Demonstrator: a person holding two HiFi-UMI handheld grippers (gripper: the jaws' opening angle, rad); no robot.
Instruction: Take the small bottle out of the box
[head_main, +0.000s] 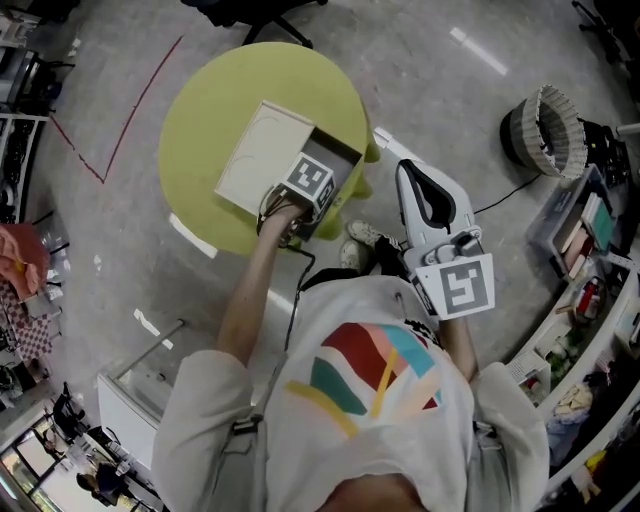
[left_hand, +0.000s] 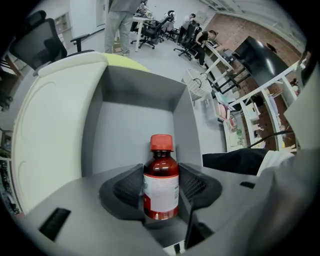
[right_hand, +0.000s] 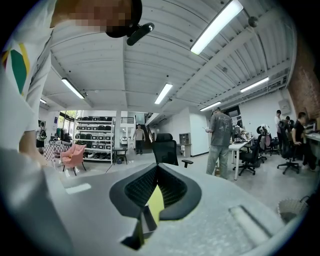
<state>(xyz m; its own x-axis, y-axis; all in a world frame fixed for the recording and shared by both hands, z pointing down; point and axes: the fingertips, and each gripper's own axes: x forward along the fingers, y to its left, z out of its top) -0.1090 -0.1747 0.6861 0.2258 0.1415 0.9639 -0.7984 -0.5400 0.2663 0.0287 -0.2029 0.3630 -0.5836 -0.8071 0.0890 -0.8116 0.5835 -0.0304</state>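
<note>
A small brown bottle (left_hand: 161, 187) with a red cap and a white label stands upright in the open grey box (left_hand: 135, 120). My left gripper (left_hand: 161, 192) points steeply down into the box, and its dark pads lie against both sides of the bottle. In the head view the box (head_main: 335, 165) lies on a round yellow-green table (head_main: 210, 110) with its white lid (head_main: 260, 155) folded back. The left gripper (head_main: 312, 195) covers the bottle there. My right gripper (head_main: 408, 170) is held level beside the table, shut and empty.
A woven basket (head_main: 548, 130) stands on the floor at the right, near shelves of clutter. A white cabinet (head_main: 140, 385) sits at the lower left. Office chairs, desks and standing people fill the room beyond the table.
</note>
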